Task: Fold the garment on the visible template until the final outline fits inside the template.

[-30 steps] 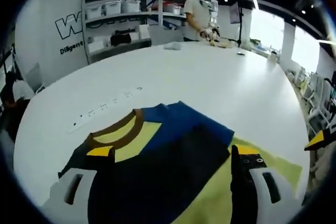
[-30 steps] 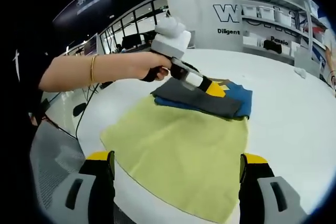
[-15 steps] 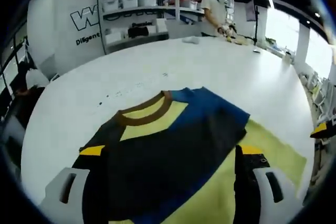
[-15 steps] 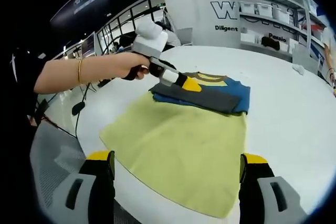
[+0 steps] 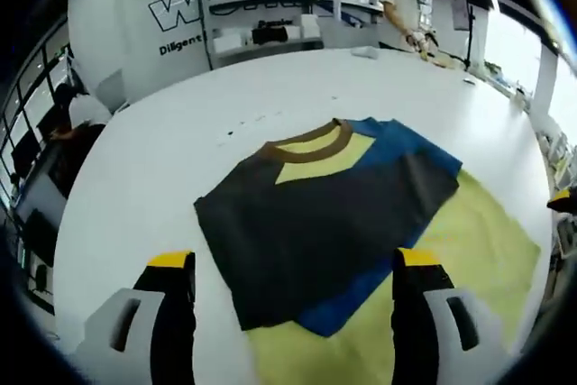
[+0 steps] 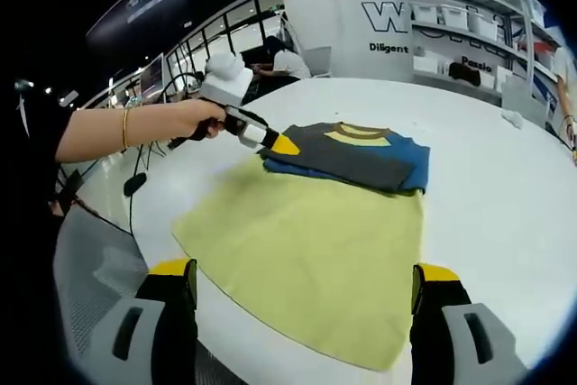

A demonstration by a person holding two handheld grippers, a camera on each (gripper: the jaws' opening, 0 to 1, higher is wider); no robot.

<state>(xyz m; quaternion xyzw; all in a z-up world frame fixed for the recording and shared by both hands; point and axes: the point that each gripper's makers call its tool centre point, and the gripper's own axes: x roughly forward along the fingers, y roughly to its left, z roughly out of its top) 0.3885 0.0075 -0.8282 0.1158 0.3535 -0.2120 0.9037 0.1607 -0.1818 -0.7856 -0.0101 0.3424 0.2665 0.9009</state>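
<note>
The folded garment [image 5: 315, 214] is dark grey over blue, with a brown collar and a yellow inner neck, and lies flat on the white table [image 5: 135, 196]. Its right part rests on the yellow-green template sheet [image 5: 478, 250]; its left part lies off the sheet on bare table. My left gripper [image 5: 293, 261] hovers open just short of the garment's near edge, holding nothing. In the right gripper view, the garment [image 6: 361, 155] sits at the far end of the template [image 6: 315, 250]. A hand holds the left gripper [image 6: 281, 143] at the garment's left corner. My right gripper [image 6: 304, 270] is open above the template's near edge.
Shelves with white bins [image 5: 270, 6] and a wall logo stand behind the table. A person [image 5: 406, 2] works at the far end. The table's rounded edge [image 6: 135, 214] runs close on the left, with floor and cables below it.
The left gripper has drawn back from over the garment to its near left corner, jaws open throughout. The garment lies still. The right gripper has barely moved.
</note>
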